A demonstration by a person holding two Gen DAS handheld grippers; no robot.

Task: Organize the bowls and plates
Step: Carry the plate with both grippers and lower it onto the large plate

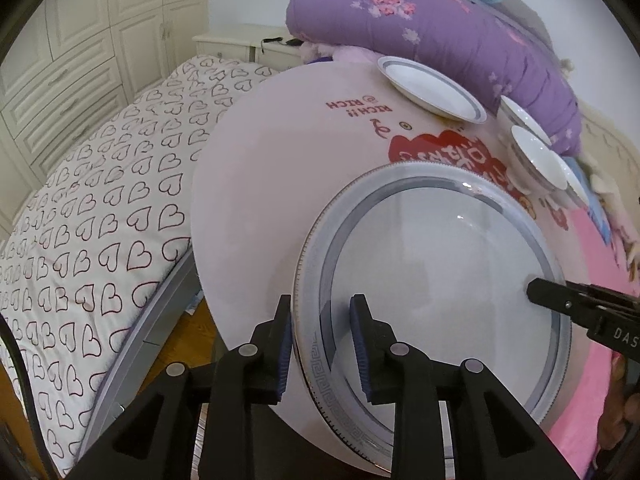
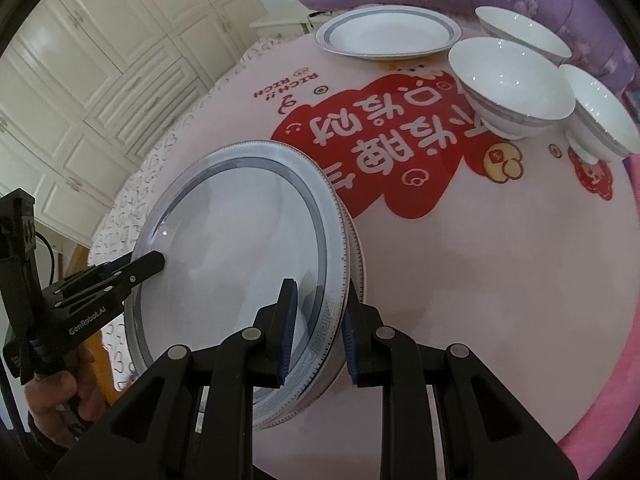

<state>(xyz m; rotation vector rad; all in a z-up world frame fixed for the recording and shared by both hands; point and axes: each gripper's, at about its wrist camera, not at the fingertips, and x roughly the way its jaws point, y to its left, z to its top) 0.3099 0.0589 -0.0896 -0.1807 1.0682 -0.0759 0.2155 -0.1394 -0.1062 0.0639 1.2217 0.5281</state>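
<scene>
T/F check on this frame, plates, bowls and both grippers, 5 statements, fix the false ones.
1. Both grippers straddle the rim of the large plate. True: the left gripper and the right gripper each have one finger above the rim and one below, on opposite sides.
2. Three bowls stand on the table. True: near bowl, far bowl and right bowl, all upright and separate.
3. The small plate is stacked on the large plate. False: it lies alone at the far edge of the round table.
4. A bowl sits on the large plate. False: the plate is bare.
5. The table is plain white. False: it is pink with red print.
</scene>
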